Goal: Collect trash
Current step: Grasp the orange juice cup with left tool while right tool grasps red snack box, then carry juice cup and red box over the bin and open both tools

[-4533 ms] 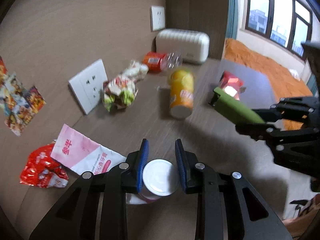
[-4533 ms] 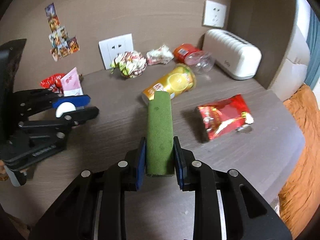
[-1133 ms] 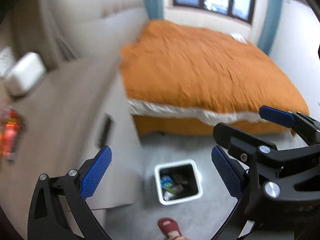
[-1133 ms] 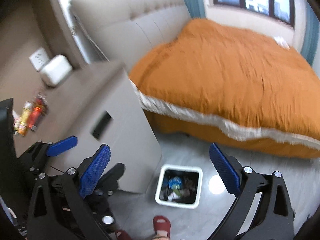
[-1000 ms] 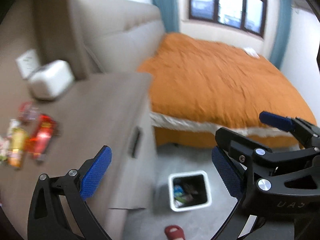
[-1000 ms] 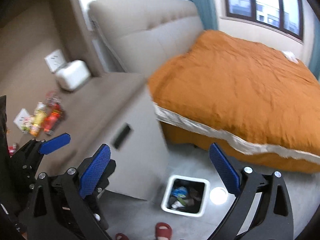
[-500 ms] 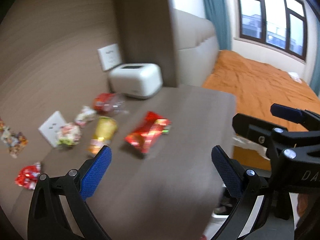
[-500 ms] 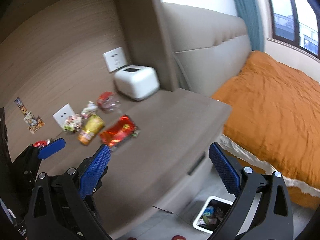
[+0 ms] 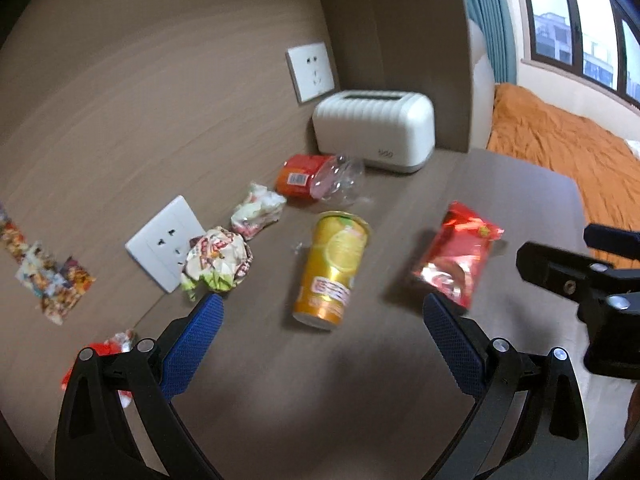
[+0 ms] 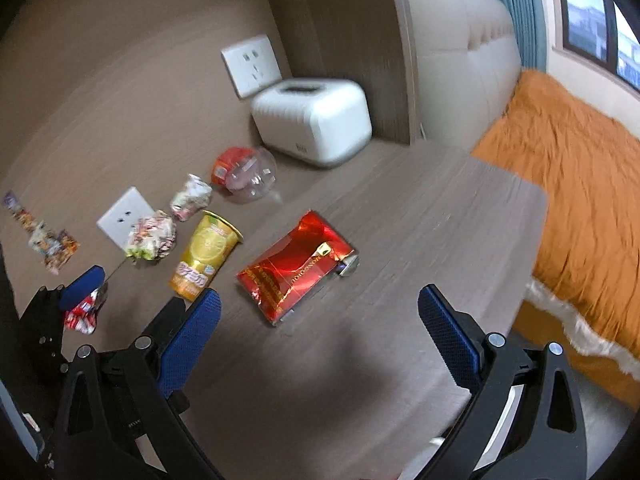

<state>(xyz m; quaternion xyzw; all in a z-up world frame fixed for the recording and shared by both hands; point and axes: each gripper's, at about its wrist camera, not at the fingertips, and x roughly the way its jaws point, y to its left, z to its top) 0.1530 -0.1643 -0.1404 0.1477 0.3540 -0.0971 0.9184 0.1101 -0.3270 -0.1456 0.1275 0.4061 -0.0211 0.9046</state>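
Trash lies on a brown tabletop. A yellow drink cup lies on its side, also in the right wrist view. A red foil snack bag lies to its right, also in the right wrist view. A crumpled wrapper, a small white wrapper, a clear bottle with a red label and a red wrapper lie near the wall. My left gripper is open and empty above the cup. My right gripper is open and empty above the red bag.
A white toaster-like box stands at the back of the tabletop. Wall sockets and stickers are on the wall. A bed with an orange cover lies beyond the table's right edge.
Both grippers held trash 4.5 s ago, hung open over a white bin on the floor about one second ago, and have swung back over the tabletop, coming closer to the cup and red bag.
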